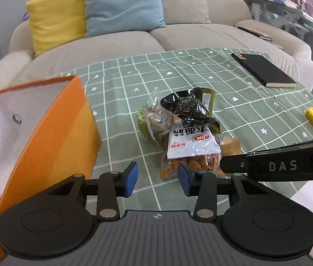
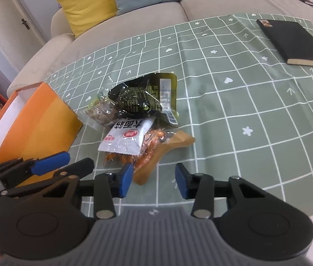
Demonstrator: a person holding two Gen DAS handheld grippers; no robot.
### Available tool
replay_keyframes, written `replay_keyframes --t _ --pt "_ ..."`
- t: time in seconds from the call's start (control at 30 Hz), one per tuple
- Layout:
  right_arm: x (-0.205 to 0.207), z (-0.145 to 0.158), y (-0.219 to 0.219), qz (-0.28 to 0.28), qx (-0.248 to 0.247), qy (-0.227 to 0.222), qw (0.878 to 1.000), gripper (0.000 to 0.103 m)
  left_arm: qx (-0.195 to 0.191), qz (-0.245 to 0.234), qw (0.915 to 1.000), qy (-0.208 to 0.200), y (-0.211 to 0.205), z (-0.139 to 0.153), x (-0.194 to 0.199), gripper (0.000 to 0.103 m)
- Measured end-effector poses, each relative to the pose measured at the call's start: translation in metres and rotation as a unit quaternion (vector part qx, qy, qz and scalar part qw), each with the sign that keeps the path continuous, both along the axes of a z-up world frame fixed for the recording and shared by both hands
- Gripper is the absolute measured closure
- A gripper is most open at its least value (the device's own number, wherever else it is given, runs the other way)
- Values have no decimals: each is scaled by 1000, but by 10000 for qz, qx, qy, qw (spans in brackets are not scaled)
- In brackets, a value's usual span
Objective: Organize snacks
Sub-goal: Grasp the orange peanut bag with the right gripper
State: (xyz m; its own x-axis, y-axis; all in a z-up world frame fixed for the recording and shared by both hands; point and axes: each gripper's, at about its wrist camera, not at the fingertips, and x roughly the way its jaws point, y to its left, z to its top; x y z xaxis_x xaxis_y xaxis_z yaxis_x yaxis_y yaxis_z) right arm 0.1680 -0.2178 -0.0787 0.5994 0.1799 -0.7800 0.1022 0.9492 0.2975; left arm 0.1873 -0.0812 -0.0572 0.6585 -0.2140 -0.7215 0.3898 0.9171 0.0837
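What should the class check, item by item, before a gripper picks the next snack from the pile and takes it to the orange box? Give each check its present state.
1. Left gripper open and empty: ok.
2. Right gripper open and empty: ok.
3. Orange box open at the top, beside the pile: ok.
4. Room left in the box: cannot tell; one snack shows at its bottom, the rest of the inside is out of view.
5. White packet free to lift: not ok; the black packet overlaps its far end.
6. Grippers apart from each other: not ok; they sit close together in front of the pile.
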Motion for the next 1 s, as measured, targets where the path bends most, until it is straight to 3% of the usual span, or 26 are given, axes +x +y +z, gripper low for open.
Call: replay_keyframes --t 0.2,0.33,0.4,0.5,0.57,0.67,0.83,1.0 --pt "9 -8 -3 -12 210 97 9997 78 726 -615 9943 -475 -22 -13 -4 60" --pt "11 -9 -3 -9 254 91 9996 81 1117 -953 9866 -713 -34 -20 -9 61" --pt "12 -10 -3 0 309 90 9995 88 1272 -1088 9825 -819 -39 -23 -11 66" --pt "11 -10 -4 8 351 90 9993 90 1445 -1229 9781 -856 -47 -26 -11 80" --pt "12 -10 -6 -28 360 112 9993 91 1447 -1264 9778 -840 -49 -27 -11 92" --pt "10 -9 -8 -81 376 91 9992 96 1423 -1228 9790 -792 -49 -28 -12 102" --pt "5 -6 -7 -136 300 102 9994 100 1395 -1068 9816 -750 -42 -21 -22 103" --pt "-4 -4 -3 -180 271 224 9992 101 1151 -735 9894 -490 -27 -12 -32 103"
